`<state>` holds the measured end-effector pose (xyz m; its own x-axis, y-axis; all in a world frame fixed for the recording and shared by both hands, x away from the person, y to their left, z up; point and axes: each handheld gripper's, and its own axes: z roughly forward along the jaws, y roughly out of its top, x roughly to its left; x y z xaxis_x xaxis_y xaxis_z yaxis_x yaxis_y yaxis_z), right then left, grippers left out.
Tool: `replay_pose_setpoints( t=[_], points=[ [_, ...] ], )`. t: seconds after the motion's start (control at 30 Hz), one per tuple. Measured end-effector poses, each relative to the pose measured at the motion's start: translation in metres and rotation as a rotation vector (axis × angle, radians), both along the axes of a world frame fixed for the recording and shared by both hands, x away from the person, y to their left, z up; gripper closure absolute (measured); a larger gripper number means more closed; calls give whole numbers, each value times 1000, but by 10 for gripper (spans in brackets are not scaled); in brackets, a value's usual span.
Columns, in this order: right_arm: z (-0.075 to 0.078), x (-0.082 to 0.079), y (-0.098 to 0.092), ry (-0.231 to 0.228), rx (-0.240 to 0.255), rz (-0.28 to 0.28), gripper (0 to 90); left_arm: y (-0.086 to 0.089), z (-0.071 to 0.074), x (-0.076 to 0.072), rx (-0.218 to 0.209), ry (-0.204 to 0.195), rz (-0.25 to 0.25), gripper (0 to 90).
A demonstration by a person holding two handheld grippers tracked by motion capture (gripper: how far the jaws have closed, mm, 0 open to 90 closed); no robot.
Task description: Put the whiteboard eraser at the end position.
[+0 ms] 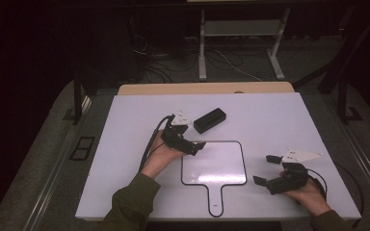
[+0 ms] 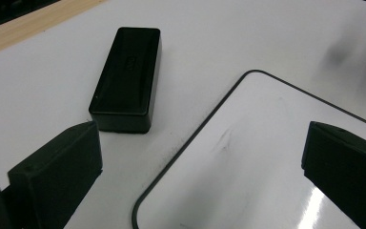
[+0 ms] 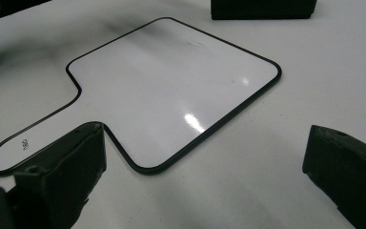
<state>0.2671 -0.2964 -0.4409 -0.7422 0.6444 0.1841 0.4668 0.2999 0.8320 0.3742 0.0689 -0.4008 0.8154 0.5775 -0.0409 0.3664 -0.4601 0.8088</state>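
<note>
Both grippers empty, black eraser block lying loose on the table

Left gripper (image 1: 198, 145) jaws wide apart, nothing between them; black eraser block (image 1: 209, 120) lies flat just beyond it, apart from the jaws, beside the top left corner of the paddle whiteboard (image 1: 214, 163). Right gripper (image 1: 265, 169) also gaping and empty, right of the board. Risk: a regrasp across the block's long side likely won't fit, or a jaw tip clips it and skids it on the slick white table (image 1: 125, 163); a low jaw could catch the board rim and shift it
</note>
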Motion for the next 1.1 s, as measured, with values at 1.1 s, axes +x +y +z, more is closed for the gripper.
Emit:
replay_pose_setpoints(
  t=[1.1],
  points=[
    [1,-1,1,-6,-8,-3,0,86,-27,-81,-53,-24,27,0]
  ],
)
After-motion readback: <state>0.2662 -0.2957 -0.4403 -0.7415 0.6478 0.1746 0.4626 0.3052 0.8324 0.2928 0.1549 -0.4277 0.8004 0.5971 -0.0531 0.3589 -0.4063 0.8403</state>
